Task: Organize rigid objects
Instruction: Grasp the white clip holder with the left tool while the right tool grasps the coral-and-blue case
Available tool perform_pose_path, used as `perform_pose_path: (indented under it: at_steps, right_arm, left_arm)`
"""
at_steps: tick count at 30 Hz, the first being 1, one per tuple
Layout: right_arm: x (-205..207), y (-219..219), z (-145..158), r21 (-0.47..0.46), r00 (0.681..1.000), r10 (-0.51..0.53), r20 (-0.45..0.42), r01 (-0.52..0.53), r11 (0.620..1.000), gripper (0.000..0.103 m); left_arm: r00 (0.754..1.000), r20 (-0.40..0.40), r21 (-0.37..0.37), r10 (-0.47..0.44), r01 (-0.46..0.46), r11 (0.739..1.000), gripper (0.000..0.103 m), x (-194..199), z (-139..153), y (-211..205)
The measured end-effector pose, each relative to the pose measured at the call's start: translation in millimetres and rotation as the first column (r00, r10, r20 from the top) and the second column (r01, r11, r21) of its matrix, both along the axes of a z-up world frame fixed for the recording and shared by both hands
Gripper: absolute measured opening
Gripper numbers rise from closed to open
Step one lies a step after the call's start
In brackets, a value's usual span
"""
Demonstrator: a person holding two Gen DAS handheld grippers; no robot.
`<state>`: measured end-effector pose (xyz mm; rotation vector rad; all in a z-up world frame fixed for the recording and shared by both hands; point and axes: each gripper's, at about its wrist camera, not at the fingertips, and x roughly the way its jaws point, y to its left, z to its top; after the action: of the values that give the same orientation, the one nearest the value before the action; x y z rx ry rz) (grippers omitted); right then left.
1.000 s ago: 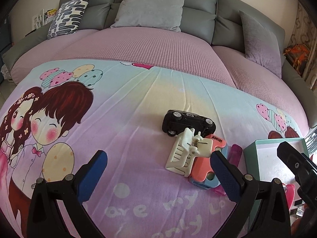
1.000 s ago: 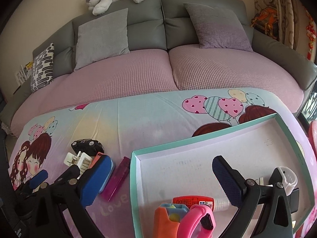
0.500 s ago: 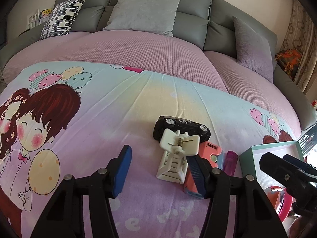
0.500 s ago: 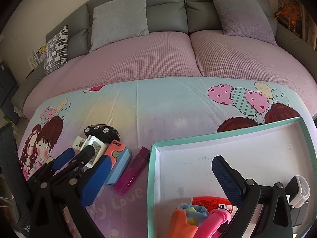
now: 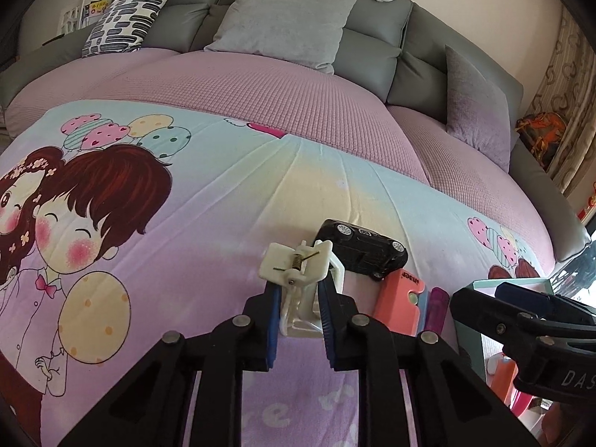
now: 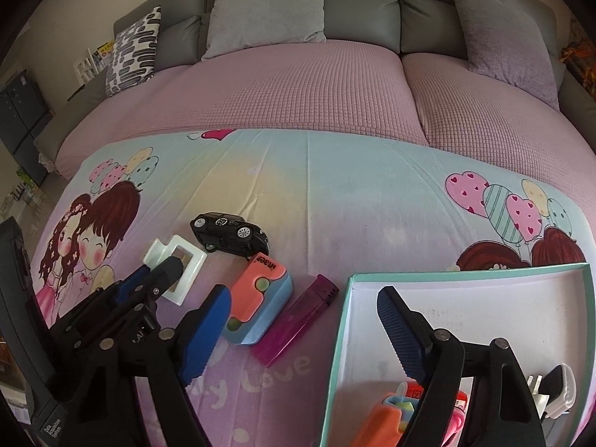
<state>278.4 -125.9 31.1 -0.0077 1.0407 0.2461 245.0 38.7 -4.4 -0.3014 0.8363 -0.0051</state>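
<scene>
Works over a wide bed under a cartoon-printed pastel sheet (image 5: 223, 205), grey cushions behind. Keeps a teal-rimmed white cardboard box (image 6: 465, 272) at the right edge of the sheet, already loaded at its near end with an orange piece, something pink and a white-and-black item, all too cut off to name.

Clamps the left tool (image 5: 298, 320) narrow, blue pads pressed on both flanks of a white plastic spring clip (image 5: 298, 264). Holds the right tool (image 6: 303, 298) fairly wide above the box's left wall, jaws just closing a little, pads pinching nothing.

Leaves a coral-and-blue plastic block (image 6: 260, 298), a black toy car (image 6: 231, 232) and a translucent purple lighter (image 6: 298, 324) loose on the sheet, all outside the box. Places the clip just left of the block and touching or nearly touching the car's nose; cannot tell whether lifted or resting on the sheet.

Means, most likely, the grasp step finished: clip secured, ready for the lift and carry rightward to the box. Counts four pieces yet to go in, clip included.

Against a second ago: finds the left tool gone from fully spread, with the clip lying free ahead between its pads, to half shut, to clamped now. Finds the right tool drawn leftward from over the box interior to its left wall, and slightly narrower. Sees block, car and lighter unmoved.
</scene>
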Motion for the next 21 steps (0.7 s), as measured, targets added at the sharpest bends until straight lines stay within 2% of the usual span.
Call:
perform_pose_path:
  at_steps: [5,9,21]
  right_arm:
    - [3.7,12.1,-1.5,-0.011,1.000,0.020,-0.016,-0.020,1.000,0.069]
    - [5.5,22.9,-4.8,-0.015,0.998,0.042,-0.040,-0.042,0.999,0.055]
    - [14.5,46.3,-30.1,-0.034,0.986,0.074,-0.151,-0.080,0.996,0.054]
  left_arm:
    - [0.998,-0.024,0.035,0.062,-0.061,0.998,0.020,-5.9,0.9,18.2]
    - [0.995,-0.035,0.054,0.093,-0.091,0.994,0.020,-10.2,2.5,28.4]
    - [0.990,-0.053,0.079,0.132,-0.128,0.989,0.020,-17.2,2.3,45.1]
